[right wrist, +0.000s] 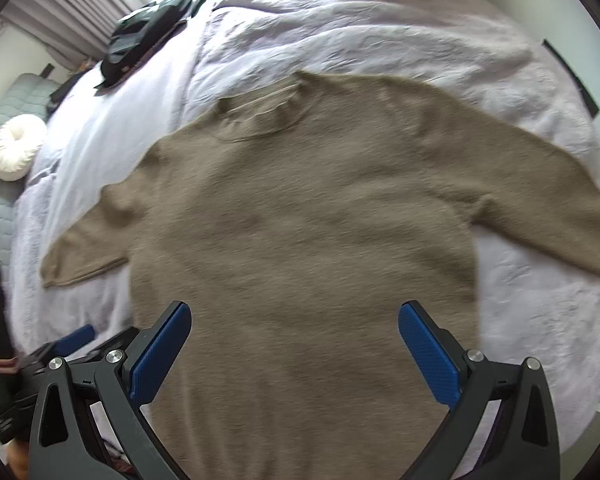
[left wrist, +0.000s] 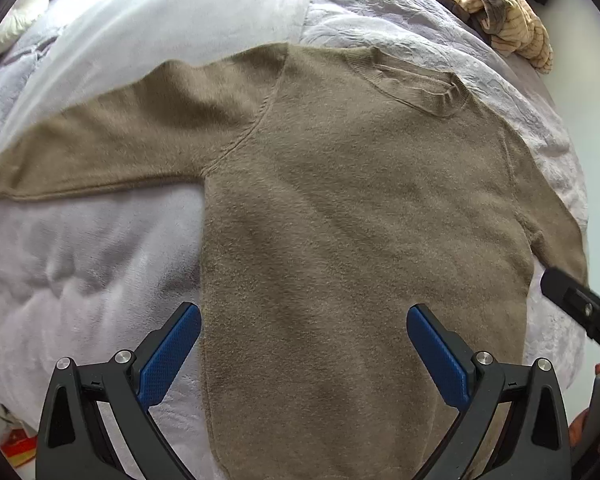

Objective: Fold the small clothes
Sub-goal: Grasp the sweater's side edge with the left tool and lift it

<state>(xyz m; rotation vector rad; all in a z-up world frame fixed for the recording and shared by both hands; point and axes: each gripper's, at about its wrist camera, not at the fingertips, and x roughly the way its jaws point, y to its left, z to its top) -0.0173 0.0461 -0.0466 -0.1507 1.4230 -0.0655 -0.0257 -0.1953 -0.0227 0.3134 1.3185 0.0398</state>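
A brown fuzzy sweater [left wrist: 340,200] lies flat on the lavender bed cover [left wrist: 80,260], neck away from me, both sleeves spread out to the sides. It also shows in the right wrist view [right wrist: 300,220]. My left gripper [left wrist: 304,320] is open and empty, hovering over the sweater's lower left part. My right gripper [right wrist: 294,320] is open and empty above the sweater's lower middle. The right gripper's black finger [left wrist: 572,300] shows at the right edge of the left wrist view. The left gripper's blue pad [right wrist: 74,338] shows at the lower left of the right wrist view.
A heap of tan striped clothes [left wrist: 500,12] lies at the far right of the bed. Dark clothes [right wrist: 148,36] lie at the far left. A white round cushion [right wrist: 16,148] sits on a grey quilted surface [right wrist: 4,200] left of the bed.
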